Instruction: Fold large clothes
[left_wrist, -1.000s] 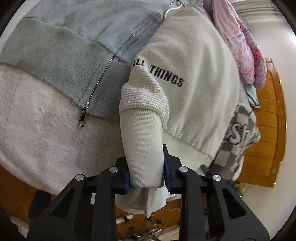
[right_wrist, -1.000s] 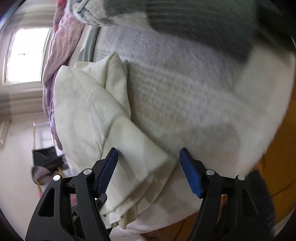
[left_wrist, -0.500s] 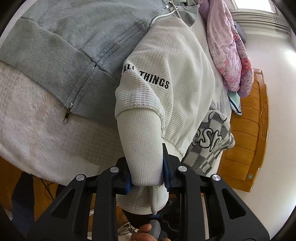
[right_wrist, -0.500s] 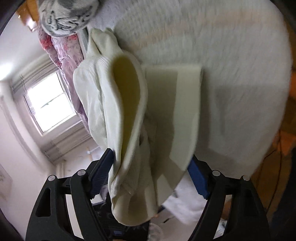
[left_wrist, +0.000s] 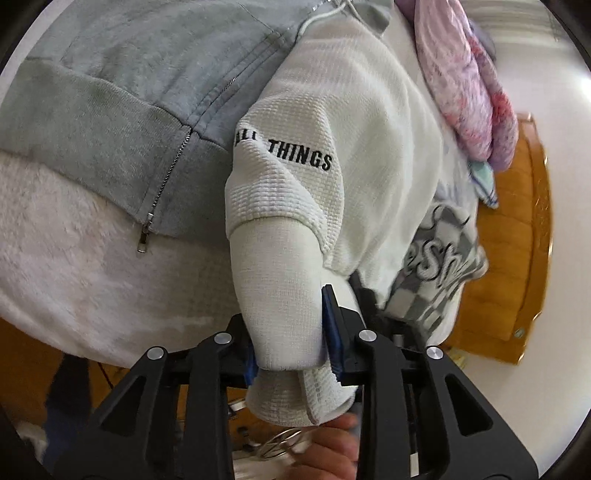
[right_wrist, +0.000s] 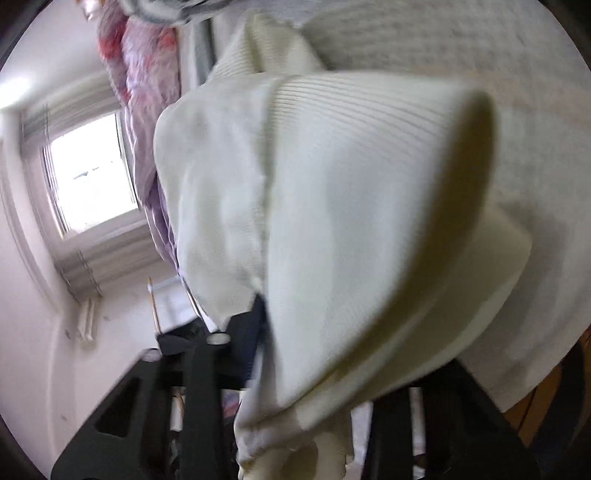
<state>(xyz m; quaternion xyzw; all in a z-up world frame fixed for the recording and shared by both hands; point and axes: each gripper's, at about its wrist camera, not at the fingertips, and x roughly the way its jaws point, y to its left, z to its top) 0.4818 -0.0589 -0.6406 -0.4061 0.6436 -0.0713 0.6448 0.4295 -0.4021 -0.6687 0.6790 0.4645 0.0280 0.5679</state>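
A cream waffle-knit sweatshirt with black "ALL THINGS" lettering lies on the bed. My left gripper is shut on its ribbed cuff, held at the bed's near edge. In the right wrist view the sweatshirt's ribbed hem fills the frame and drapes over my right gripper, whose jaws are mostly hidden by the cloth and appear closed on it. A hand shows just below the left gripper.
A grey zip hoodie lies left of the sweatshirt on a white fleece blanket. A grey checked garment and a pink quilt lie to the right. A wooden bed frame and a window stand beyond.
My right gripper has closed in on the sweatshirt hem and lifted it, so the cloth now covers its fingers. My left gripper still holds the cuff and shifted slightly.
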